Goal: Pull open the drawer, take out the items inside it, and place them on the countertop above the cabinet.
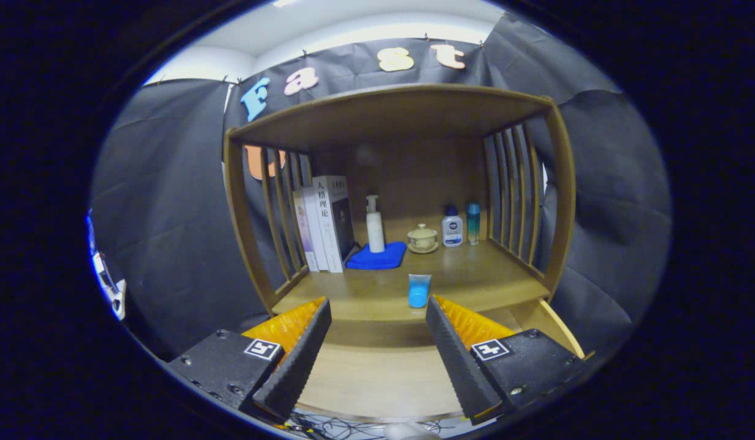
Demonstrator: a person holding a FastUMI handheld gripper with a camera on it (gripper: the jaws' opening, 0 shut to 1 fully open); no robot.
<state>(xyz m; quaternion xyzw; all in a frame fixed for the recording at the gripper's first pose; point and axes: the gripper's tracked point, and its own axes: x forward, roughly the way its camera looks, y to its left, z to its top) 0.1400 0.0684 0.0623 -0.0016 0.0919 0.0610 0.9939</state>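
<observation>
My gripper (377, 342) is wide open and holds nothing, the drawer (377, 373) sits pulled out low in the middle, and the blue cup (419, 290) on the countertop (475, 278) looks light and easy to tip.

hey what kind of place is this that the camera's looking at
Likely a staged household booth, not a lived-in room: a wooden cabinet with slatted sides stands against black cloth walls. Its countertop holds books, a pump bottle and a blue cup. The tongs are open, holding nothing.
</observation>
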